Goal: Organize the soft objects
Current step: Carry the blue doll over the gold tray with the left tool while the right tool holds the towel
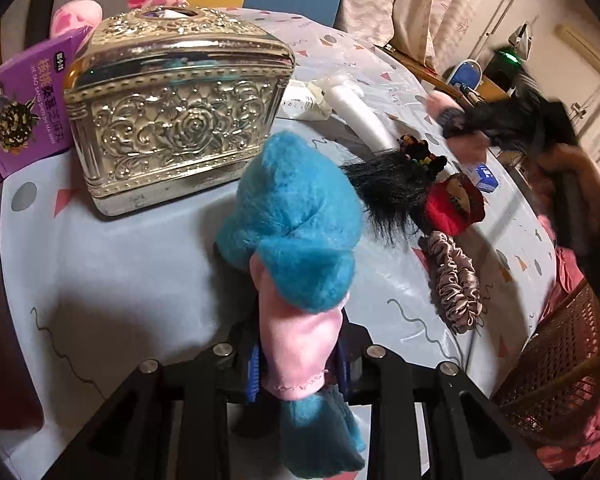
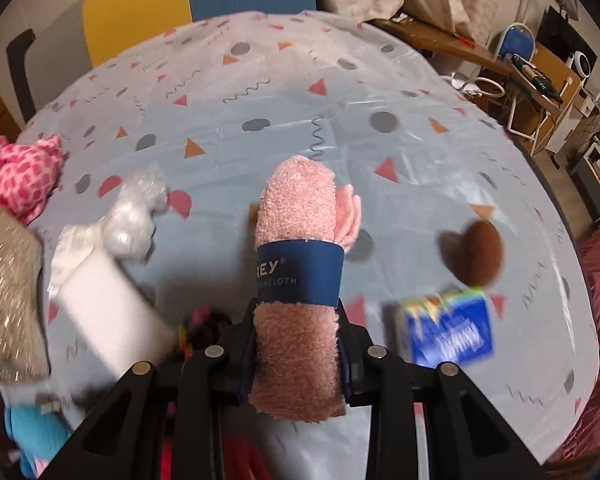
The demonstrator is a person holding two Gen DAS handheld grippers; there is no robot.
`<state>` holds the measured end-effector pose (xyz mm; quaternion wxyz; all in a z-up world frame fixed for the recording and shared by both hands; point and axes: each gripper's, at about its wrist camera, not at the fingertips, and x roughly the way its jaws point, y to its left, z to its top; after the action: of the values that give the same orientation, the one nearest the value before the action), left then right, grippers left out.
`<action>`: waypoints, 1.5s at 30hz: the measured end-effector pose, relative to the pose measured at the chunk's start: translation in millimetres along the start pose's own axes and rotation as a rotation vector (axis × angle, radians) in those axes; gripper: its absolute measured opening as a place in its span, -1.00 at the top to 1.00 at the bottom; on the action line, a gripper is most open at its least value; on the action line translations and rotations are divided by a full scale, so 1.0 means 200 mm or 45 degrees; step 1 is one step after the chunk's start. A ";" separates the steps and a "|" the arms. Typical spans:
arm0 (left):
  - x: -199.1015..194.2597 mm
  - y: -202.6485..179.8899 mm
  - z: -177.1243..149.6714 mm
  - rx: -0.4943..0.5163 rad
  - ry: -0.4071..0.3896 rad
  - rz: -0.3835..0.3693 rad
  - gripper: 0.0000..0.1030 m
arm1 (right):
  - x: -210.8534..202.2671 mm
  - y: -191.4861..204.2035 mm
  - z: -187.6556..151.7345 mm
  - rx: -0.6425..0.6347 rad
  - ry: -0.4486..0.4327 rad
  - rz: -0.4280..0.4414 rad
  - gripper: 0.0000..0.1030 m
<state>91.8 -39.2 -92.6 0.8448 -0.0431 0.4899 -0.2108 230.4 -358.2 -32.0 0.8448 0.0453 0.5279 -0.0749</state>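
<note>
Left gripper (image 1: 298, 364): fingers pinched the pink end of a blue plush toy (image 1: 292, 220), which rose ahead between them above the desk (image 1: 140, 280); silver tissue box (image 1: 180, 120) lay beyond, to their left; satin scrunchie (image 1: 454, 280) to their right
Right gripper (image 2: 296, 356): fingers clamped a rolled pink washcloth (image 2: 300, 216) with a navy band; brown pad (image 2: 480, 252) and blue packet (image 2: 452, 328) lay right of them

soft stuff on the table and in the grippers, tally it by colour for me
Blue and pink: 1, fuzzy toy in the left gripper
Pink: 3, rolled washcloth in the right gripper, spotted plush, satin scrunchie
Red: 1, felt piece
Black: 1, hair tuft
Brown: 1, puff
Total: 7
</note>
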 end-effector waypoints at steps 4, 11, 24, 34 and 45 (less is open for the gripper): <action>0.00 -0.01 0.00 0.005 -0.021 0.012 0.48 | -0.07 -0.09 -0.18 -0.004 0.029 -0.048 0.39; 0.00 -0.03 0.00 0.009 -0.025 0.038 0.49 | 0.00 -0.16 -0.43 0.028 0.121 -0.046 0.37; -0.31 -0.11 0.00 0.049 -0.194 0.072 0.49 | 0.01 -0.15 -0.45 -0.028 0.082 -0.069 0.31; -0.66 -0.08 0.04 0.035 -0.415 0.197 0.49 | 0.02 -0.09 -0.48 -0.103 0.042 -0.118 0.33; -0.92 0.19 -0.01 -0.143 -0.495 0.248 0.49 | 0.01 -0.06 -0.50 -0.137 0.022 -0.140 0.33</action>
<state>21.9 69.0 44.7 0.9359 -0.0825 0.3308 -0.0883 141.2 -355.7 -77.6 0.8360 -0.0287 0.5402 -0.0923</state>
